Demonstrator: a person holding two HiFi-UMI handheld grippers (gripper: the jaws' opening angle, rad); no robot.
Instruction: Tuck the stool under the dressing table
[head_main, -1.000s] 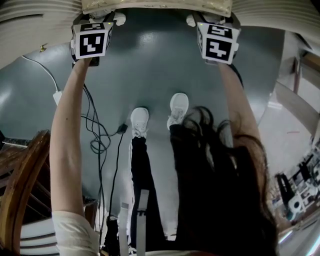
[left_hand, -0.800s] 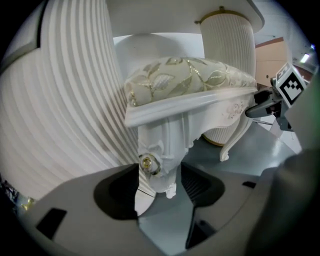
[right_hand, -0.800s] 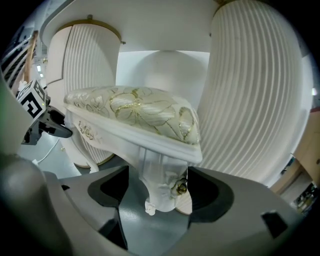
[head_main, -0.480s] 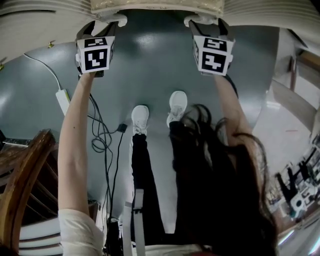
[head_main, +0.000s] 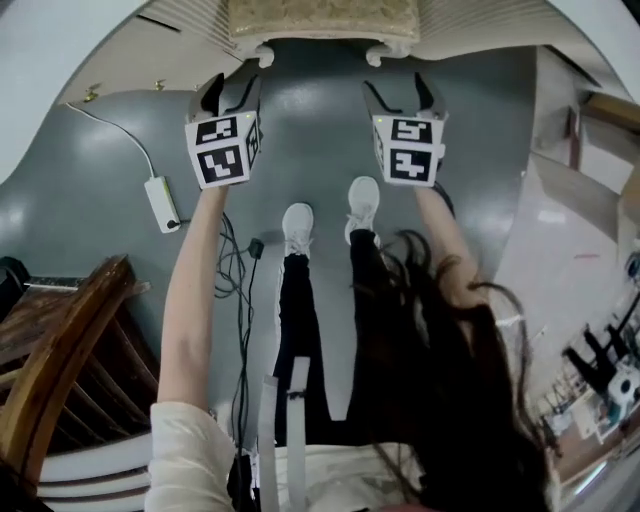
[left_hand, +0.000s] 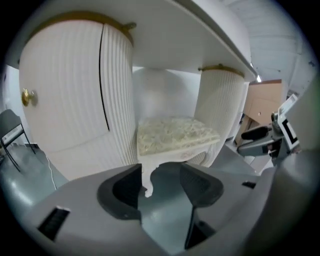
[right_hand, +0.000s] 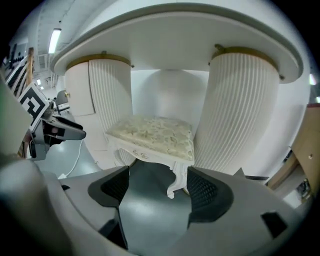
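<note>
The stool (head_main: 322, 20), white with a cream patterned cushion, stands in the knee gap of the white dressing table (head_main: 190, 25), between its two ribbed pedestals. My left gripper (head_main: 232, 92) and right gripper (head_main: 400, 92) hover side by side in front of it, apart from it. In the left gripper view the stool (left_hand: 175, 132) lies beyond the left gripper (left_hand: 160, 187), whose jaws are closing a little on nothing. The right gripper view shows the stool (right_hand: 155, 132) under the tabletop (right_hand: 190, 35); the right gripper (right_hand: 159, 187) is open and empty.
A dark wooden chair (head_main: 60, 360) stands at the lower left. Black cables (head_main: 235, 290) and a white power block (head_main: 160, 200) lie on the grey floor by the person's white shoes (head_main: 298, 225). Wooden furniture (head_main: 600, 110) sits at the right.
Both grippers have drawn back from the stool's front corners and risen. The stool stays under the table.
</note>
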